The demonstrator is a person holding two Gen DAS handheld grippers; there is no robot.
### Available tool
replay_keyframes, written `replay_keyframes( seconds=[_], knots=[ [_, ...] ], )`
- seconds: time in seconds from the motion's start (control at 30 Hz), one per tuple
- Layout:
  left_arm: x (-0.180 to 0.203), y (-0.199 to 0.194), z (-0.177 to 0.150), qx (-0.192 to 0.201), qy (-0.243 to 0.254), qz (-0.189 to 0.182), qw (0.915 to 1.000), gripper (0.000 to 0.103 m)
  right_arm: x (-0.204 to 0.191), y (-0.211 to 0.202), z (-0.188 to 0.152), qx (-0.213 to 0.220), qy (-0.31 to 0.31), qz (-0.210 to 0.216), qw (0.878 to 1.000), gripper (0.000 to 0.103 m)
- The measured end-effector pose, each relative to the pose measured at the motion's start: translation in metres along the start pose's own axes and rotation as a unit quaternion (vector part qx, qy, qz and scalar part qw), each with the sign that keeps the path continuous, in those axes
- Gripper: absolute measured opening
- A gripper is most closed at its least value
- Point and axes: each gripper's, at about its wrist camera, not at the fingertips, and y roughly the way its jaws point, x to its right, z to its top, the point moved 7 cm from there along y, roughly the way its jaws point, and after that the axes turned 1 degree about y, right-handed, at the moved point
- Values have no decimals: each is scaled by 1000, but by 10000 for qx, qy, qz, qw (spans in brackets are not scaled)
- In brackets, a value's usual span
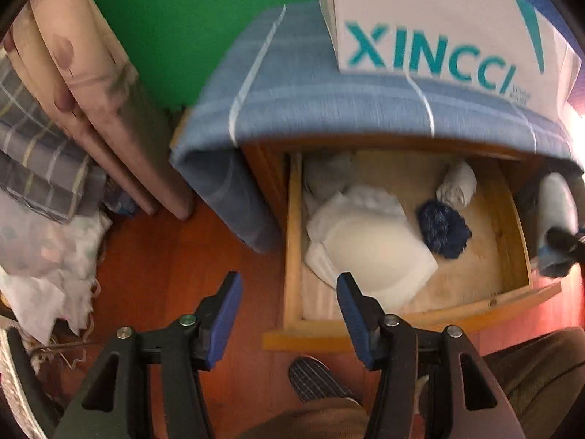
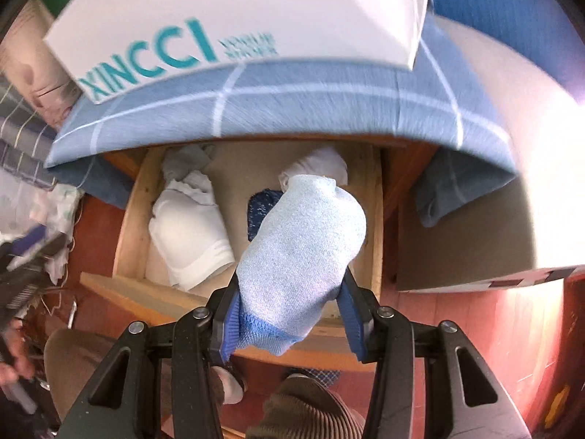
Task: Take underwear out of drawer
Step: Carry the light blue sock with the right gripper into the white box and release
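Note:
The wooden drawer [image 1: 292, 241] stands pulled out. In it lie a white folded underwear piece [image 1: 369, 248], a dark blue bundle [image 1: 444, 228], a pale rolled piece [image 1: 457, 184] and a grey piece [image 1: 329, 172]. My left gripper [image 1: 289, 292] is open and empty, above the drawer's front left corner. My right gripper [image 2: 289, 311] is shut on a light blue rolled garment [image 2: 303, 248] with a darker blue hem, held above the drawer [image 2: 128, 226]. The white underwear [image 2: 190, 241] lies below it to the left. The right gripper [image 1: 559, 248] also shows at the left wrist view's right edge.
A blue checked cloth [image 1: 310, 102] drapes over the cabinet, and a white box with teal lettering [image 1: 438, 29] sits on it. Folded bedding and fabric [image 1: 55, 146] pile up at the left on the reddish wooden floor [image 1: 175, 274]. A person's knee [image 2: 303, 413] and slipper [image 1: 314, 380] are near the drawer front.

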Motion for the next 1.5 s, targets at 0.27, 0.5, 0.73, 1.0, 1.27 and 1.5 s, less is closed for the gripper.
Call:
replay_keyframes(
  seconds=[0.27, 0.5, 0.73, 1.0, 1.27, 1.5],
  knots=[
    [-2, 22, -14, -79, -157, 33, 9998, 55, -14, -77, 19, 675, -154, 311, 9971, 44],
    [-3, 23, -13, -33, -177, 53, 9998, 55, -25, -143, 61, 1311, -335, 332, 9902, 44],
    [3, 24, -14, -22, 18, 148, 9999, 55, -25, -170, 116, 1602, -435, 7, 9861, 44],
    [-5, 27, -17, -92, -209, 104, 9997, 55, -31, -145, 169, 1463, -473, -318, 9876, 44],
    [-11, 31, -18, -159, -452, -4, 9989, 55, -23, -96, 202, 1048, -452, -696, 9910, 44],
    [-11, 32, -19, -211, -483, -84, 9986, 55, -18, -64, 206, 670, -465, -769, 9937, 49]
  ],
)
